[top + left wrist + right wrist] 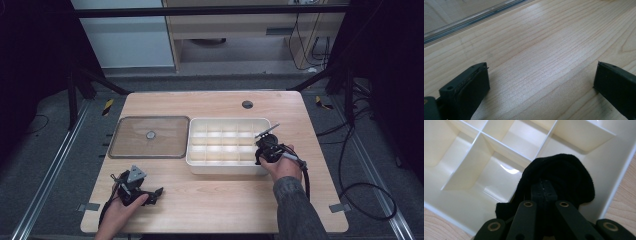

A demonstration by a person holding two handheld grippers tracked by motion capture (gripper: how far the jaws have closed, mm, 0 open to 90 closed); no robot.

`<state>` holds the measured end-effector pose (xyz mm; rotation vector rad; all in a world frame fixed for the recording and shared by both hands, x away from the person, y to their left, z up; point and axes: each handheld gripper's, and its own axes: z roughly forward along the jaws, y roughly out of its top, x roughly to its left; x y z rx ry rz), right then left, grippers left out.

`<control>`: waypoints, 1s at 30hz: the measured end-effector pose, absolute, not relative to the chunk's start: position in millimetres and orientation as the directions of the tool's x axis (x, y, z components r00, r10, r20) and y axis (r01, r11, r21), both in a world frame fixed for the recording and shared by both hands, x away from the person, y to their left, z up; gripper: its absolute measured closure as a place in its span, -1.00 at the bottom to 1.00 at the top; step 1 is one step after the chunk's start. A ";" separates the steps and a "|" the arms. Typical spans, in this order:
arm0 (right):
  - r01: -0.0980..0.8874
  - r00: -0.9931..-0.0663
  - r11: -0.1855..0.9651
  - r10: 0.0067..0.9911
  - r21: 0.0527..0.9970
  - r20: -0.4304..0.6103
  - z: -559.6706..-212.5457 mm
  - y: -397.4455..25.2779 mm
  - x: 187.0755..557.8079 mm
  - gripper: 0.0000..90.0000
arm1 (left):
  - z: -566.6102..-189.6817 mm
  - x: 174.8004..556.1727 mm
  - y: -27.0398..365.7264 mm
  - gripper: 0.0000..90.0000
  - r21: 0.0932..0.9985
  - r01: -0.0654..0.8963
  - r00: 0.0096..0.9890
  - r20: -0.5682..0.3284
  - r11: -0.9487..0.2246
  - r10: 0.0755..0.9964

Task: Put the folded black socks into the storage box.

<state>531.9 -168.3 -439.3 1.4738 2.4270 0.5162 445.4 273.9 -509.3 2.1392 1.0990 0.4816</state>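
Note:
A white divided box (227,169) stands in the middle of the wooden table. My right gripper (264,149) hovers over the box's right end, near its front corner. In the right gripper view the right gripper (543,191) is shut on a black piece of soft cloth (564,172), which bunches around the jaws above a compartment of the box (466,167). My left gripper (154,195) lies low at the table's front left. Its jaws stand wide apart over bare wood in the left gripper view, so the left gripper (541,72) is open and holds nothing.
A clear flat lid (150,136) with a small round knob lies left of the box; its edge (461,22) runs across the top of the left gripper view. A dark round hole (247,104) sits in the table near the back edge. Black cables trail on the floor at right.

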 end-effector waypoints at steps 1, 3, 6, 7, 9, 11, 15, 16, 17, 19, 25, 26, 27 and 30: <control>0.801 -0.454 0.424 0.891 0.422 -0.033 -439.9 -168.0 532.0 1.00 | -509.3 445.4 273.8 -1.00 0.711 0.567 0.575 0.019 -0.416 0.818; 0.805 -0.450 0.423 0.892 0.416 -0.036 -440.7 -167.5 532.4 1.00 | -509.3 445.4 273.8 -1.00 0.711 0.567 0.575 0.019 -0.416 0.818; 0.804 -0.455 0.427 0.890 0.414 -0.035 -441.7 -167.9 533.9 1.00 | -509.2 445.4 273.9 -1.00 0.710 0.568 0.576 0.019 -0.417 0.817; 0.808 -0.452 0.425 0.891 0.409 -0.033 -441.3 -167.7 534.1 1.00 | -509.2 445.3 273.7 -1.00 0.710 0.568 0.575 0.020 -0.417 0.818; 0.810 -0.453 0.425 0.891 0.404 -0.030 -441.1 -167.7 534.9 1.00 | -509.3 445.3 273.7 -1.00 0.711 0.567 0.576 0.018 -0.416 0.817; 0.814 -0.450 0.420 0.893 0.402 -0.023 -440.7 -167.8 535.1 1.00 | -509.3 445.3 273.7 -1.00 0.711 0.567 0.577 0.018 -0.416 0.817; 0.809 -0.457 0.427 0.889 0.405 -0.024 -439.3 -168.3 534.6 1.00 | -509.3 445.3 273.7 -1.00 0.711 0.567 0.577 0.018 -0.416 0.817; 0.807 -0.456 0.424 0.890 0.410 -0.022 -439.0 -169.0 534.2 1.00 | -509.3 445.3 273.7 -1.00 0.711 0.567 0.577 0.018 -0.416 0.817; 0.801 -0.461 0.427 0.887 0.419 -0.022 -438.5 -170.0 533.7 1.00 | -509.3 445.3 273.7 -1.00 0.711 0.567 0.577 0.018 -0.416 0.817; 0.803 -0.457 0.417 0.890 0.426 -0.009 -435.5 -171.1 531.8 1.00 | -509.3 445.3 273.7 -1.00 0.711 0.567 0.577 0.018 -0.416 0.817; 0.775 -0.470 0.419 0.882 0.473 -0.011 -426.6 -176.5 525.8 1.00 | -509.3 445.3 273.8 -1.00 0.711 0.567 0.577 0.017 -0.416 0.816; 0.773 -0.471 0.418 0.882 0.478 -0.010 -425.1 -177.3 525.0 1.00 | -509.3 445.4 273.8 -1.00 0.711 0.567 0.578 0.017 -0.416 0.816; 0.771 -0.468 0.413 0.884 0.485 -0.009 -423.8 -177.8 524.2 1.00 | -509.3 445.3 273.8 -1.00 0.711 0.567 0.577 0.017 -0.416 0.816; 0.759 -0.472 0.413 0.882 0.503 -0.013 -419.2 -180.3 523.0 1.00 | -509.3 445.3 273.8 -1.00 0.711 0.567 0.578 0.018 -0.417 0.816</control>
